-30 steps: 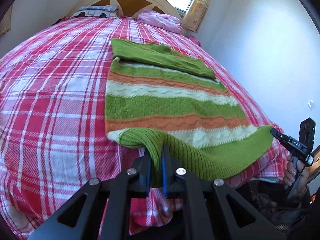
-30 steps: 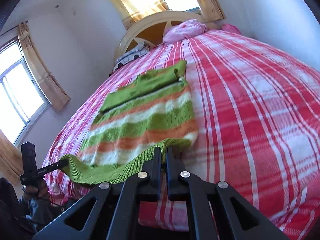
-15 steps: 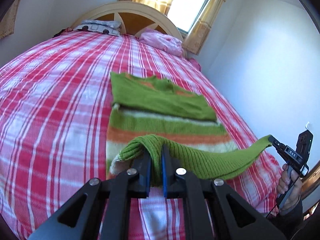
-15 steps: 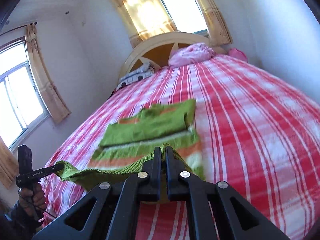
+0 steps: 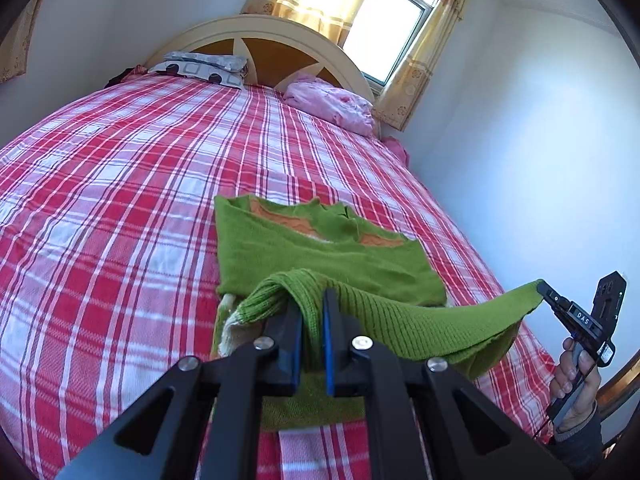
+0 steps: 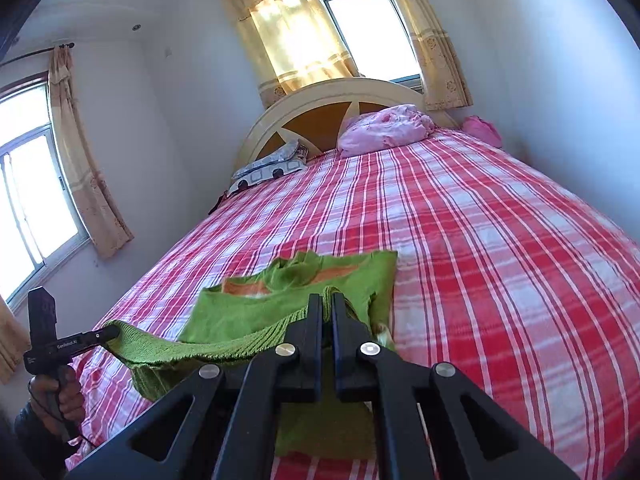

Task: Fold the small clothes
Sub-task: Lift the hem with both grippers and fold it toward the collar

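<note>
A small knitted sweater (image 5: 320, 256), green with orange and cream stripes, lies on the red plaid bed (image 5: 120, 200). My left gripper (image 5: 312, 304) is shut on one corner of its ribbed green hem. My right gripper (image 6: 326, 304) is shut on the other hem corner and also shows at the right of the left wrist view (image 5: 546, 292). The hem (image 5: 420, 320) hangs stretched between both grippers, lifted over the sweater's body and carried toward its folded upper part (image 6: 280, 304). The striped lower body is mostly hidden under the lifted hem.
The headboard (image 5: 264, 48) stands at the far end, with a patterned pillow (image 5: 200, 66) and a pink bundle (image 5: 328, 102) against it. A white wall (image 5: 540, 160) runs along the bed's right side. Curtained windows (image 6: 352, 20) are behind and to the left.
Both grippers have lifted the hem and carried it forward over the sweater toward the collar end. The striped body, visible before, is now mostly covered.
</note>
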Action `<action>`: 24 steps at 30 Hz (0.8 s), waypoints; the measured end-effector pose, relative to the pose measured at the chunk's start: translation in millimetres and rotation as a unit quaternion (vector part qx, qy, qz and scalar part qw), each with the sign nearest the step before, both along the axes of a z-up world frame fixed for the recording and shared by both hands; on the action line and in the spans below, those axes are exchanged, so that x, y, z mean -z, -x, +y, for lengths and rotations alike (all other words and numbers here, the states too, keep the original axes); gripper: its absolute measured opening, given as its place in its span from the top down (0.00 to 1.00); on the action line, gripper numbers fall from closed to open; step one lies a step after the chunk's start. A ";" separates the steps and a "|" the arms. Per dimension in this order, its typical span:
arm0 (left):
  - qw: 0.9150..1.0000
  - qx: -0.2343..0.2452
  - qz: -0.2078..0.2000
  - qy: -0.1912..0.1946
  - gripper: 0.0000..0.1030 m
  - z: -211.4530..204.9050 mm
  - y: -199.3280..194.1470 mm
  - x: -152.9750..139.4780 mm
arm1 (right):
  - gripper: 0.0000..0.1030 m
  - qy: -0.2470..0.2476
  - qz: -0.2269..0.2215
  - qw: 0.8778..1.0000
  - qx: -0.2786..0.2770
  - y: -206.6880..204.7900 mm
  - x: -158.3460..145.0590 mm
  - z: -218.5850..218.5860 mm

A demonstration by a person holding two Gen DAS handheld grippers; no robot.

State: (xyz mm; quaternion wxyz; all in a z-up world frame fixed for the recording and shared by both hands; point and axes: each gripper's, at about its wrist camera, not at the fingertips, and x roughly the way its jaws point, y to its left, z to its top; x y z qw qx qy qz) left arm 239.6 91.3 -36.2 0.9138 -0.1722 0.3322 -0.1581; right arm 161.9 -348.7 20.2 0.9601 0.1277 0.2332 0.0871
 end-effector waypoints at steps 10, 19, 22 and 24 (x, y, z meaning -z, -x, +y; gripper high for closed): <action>1.000 -0.013 -0.007 -0.016 0.91 4.4 -62.0 -10.7 | 0.97 0.021 0.001 1.000 -0.001 -82.7 -15.2 4.6; 0.999 -0.017 0.018 -0.031 0.91 -2.2 -121.7 9.0 | 0.97 0.038 0.026 0.999 0.012 -152.8 -2.4 5.7; 0.999 -0.020 0.034 -0.032 0.91 -5.1 -142.5 19.7 | 0.97 0.045 0.040 0.998 0.020 -177.2 7.2 2.4; 0.998 -0.022 0.040 -0.041 0.91 -9.1 -154.9 27.0 | 0.97 0.049 0.054 0.997 0.026 -194.7 17.0 -0.3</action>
